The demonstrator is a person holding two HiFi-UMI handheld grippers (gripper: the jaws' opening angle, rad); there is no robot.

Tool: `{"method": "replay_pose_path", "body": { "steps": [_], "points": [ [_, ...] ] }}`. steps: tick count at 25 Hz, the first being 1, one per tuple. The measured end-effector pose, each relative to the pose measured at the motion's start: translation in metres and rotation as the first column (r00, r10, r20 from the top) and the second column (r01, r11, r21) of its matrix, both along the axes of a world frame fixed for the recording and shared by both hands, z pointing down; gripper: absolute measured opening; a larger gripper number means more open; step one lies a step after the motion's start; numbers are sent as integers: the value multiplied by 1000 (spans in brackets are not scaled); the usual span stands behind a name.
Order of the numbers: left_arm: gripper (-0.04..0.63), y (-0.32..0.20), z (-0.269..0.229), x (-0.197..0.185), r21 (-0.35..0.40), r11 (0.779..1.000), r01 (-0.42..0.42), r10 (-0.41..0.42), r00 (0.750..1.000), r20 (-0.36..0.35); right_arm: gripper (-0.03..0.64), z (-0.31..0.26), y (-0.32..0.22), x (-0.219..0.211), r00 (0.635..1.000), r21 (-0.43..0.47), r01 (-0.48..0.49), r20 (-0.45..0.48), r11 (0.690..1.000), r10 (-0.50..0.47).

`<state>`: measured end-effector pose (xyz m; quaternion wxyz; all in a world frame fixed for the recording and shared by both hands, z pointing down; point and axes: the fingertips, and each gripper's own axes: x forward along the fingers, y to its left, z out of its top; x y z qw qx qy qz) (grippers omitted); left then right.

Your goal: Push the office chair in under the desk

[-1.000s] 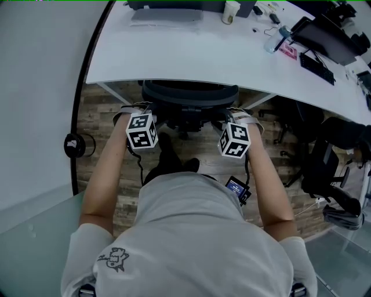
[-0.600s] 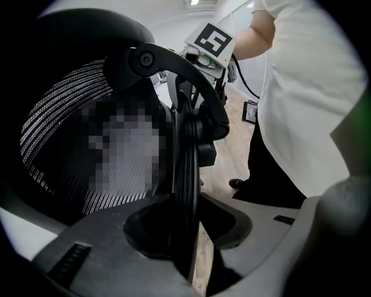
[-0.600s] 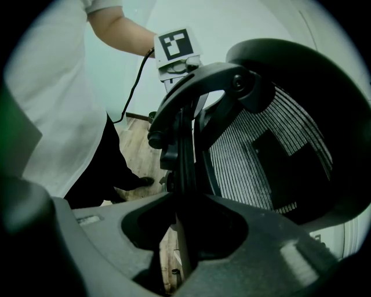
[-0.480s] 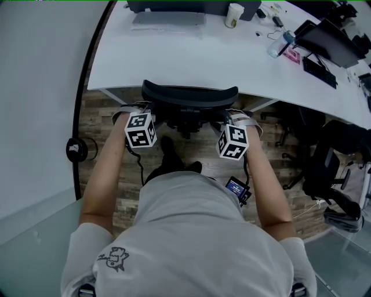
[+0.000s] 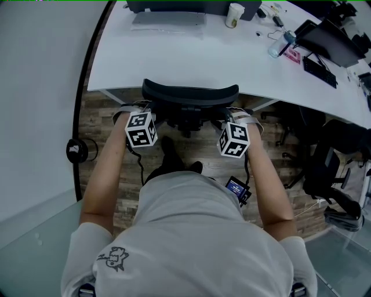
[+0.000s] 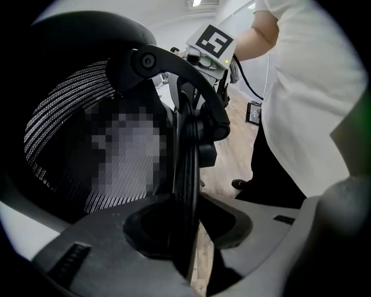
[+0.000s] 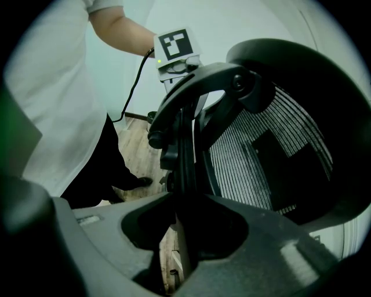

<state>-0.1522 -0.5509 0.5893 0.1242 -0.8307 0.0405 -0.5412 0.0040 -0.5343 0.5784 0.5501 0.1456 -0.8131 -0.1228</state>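
Looking down in the head view, the office chair [image 5: 190, 93] is in the upper middle of the frame. Its dark top rim pokes out from under the edge of the white desk [image 5: 174, 52]. The left gripper [image 5: 138, 110] is at the chair's left side and the right gripper [image 5: 239, 115] is at its right side, but the jaws look too small to read there. The two gripper views show them close up: each pair of jaws pinches the thin side edge of the chair's back. These views also show the back's mesh [image 6: 64, 133]. Only the head view shows the cup [image 5: 234, 14] on the desk, at the top of the frame
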Motion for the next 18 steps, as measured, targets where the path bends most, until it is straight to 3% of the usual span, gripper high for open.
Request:
{"method": "replay_pose_path", "body": {
  "steps": [7, 10, 18],
  "points": [
    [141, 1, 0, 0, 41, 999, 25, -25, 1000, -14, 143, 3, 0, 0, 1000, 65, -7, -5, 998, 8],
    [150, 1, -2, -1, 66, 997, 42, -41, 999, -25, 186, 3, 3, 0, 1000, 81, -23, -9, 996, 24],
    [170, 8, -34, 0, 167, 979, 117, -103, 991, -90, 190, -20, 13, 11, 996, 137, -71, 69, 988, 62]
  ]
}}
